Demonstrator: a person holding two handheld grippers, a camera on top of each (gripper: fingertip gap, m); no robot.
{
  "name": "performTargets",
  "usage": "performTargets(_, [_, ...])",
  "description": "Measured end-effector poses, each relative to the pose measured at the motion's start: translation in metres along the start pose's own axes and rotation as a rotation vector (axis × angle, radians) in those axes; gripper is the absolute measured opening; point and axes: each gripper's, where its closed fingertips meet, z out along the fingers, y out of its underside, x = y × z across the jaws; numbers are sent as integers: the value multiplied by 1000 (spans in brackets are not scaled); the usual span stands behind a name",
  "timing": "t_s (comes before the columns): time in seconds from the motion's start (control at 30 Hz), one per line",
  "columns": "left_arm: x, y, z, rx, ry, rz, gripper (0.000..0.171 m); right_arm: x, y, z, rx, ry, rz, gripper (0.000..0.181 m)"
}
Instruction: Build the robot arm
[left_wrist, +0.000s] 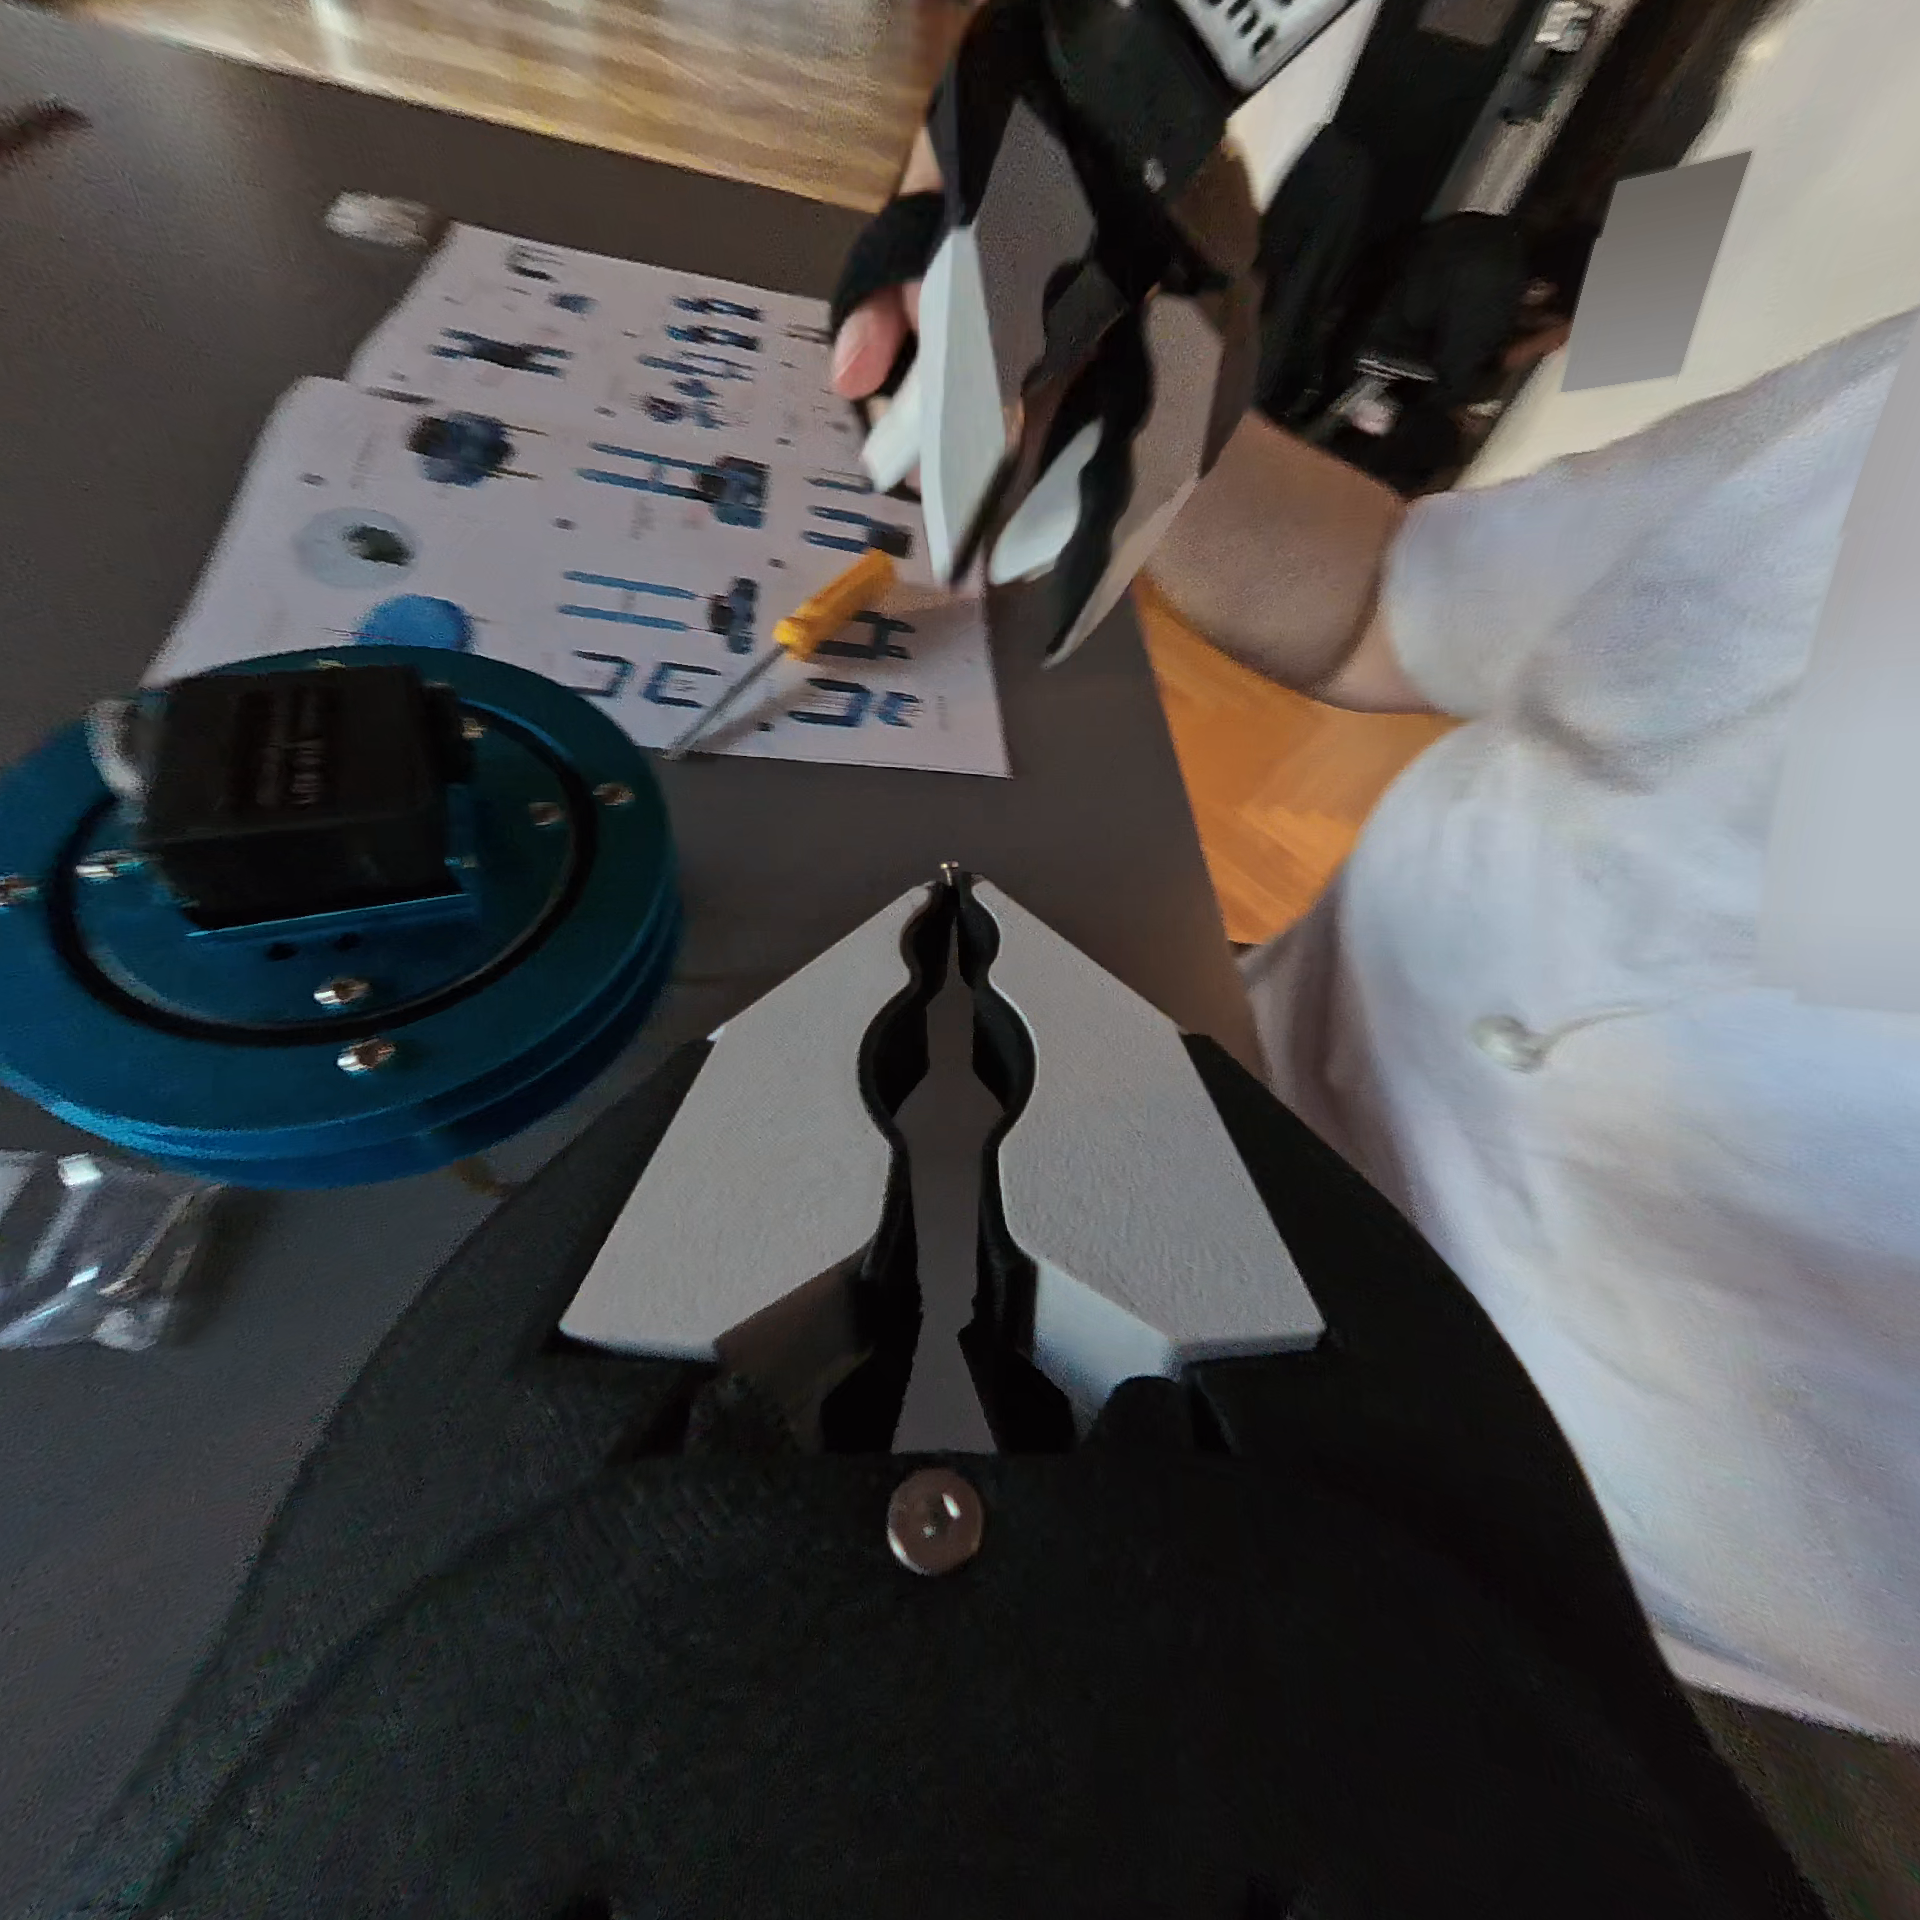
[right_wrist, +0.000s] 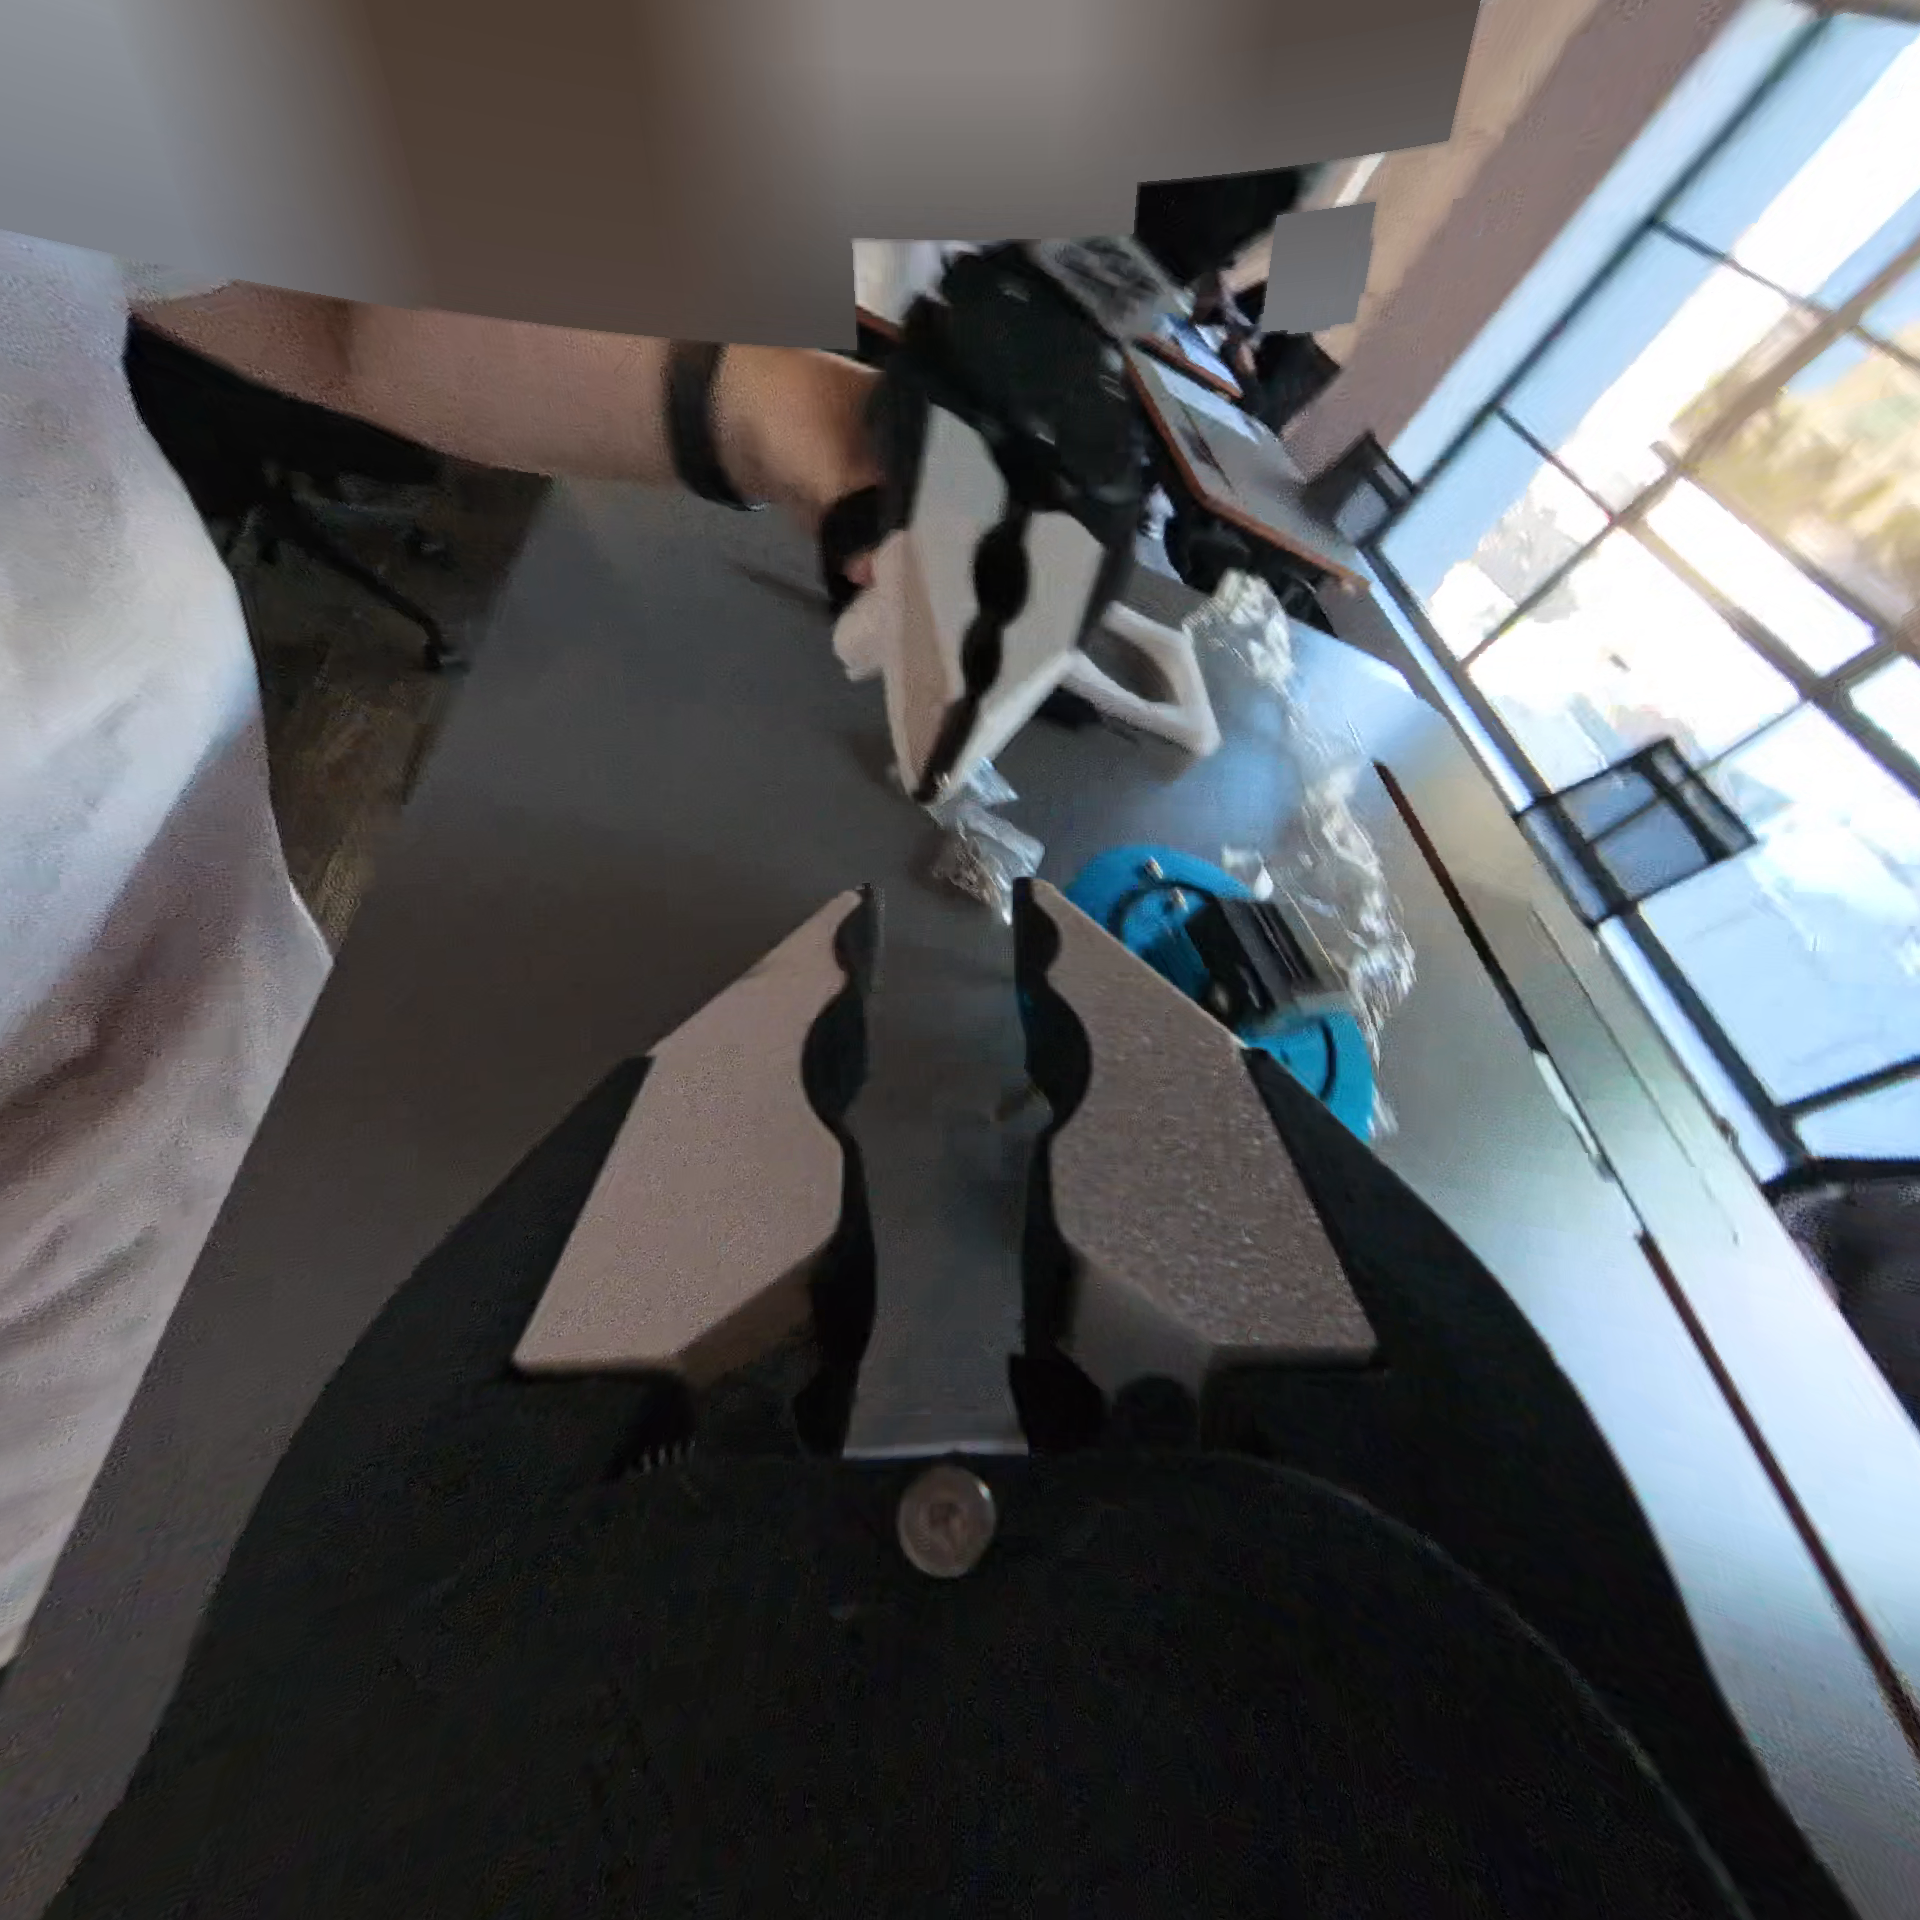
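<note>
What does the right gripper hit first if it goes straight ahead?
Probably the small clear bags lying on the dark table, just past the open tongs of the right gripper. The blue disc sits to the right of that line. Depth is unclear, so it might meet bare tabletop first.

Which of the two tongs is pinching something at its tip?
The left tongs, seen close in the left wrist view: closed on a tiny silver screw at the tip. The right tongs stand open with nothing between them, above the grey table.
</note>
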Motion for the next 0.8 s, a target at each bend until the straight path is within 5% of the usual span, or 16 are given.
performTargets(0.13, [17, -5, -4, 1, 166, -78, 0, -8, -11, 35, -4, -28, -176, 18])
performTargets(0.33, [31, -11, -11, 37, 303, -163, 0, -17, -26, 46, 8, -104, -392, 12])
performTargets(0.8, [41, -5, -5, -56, 348, -162, 0, -34, -26, 51, 17, -265, -371, 4])
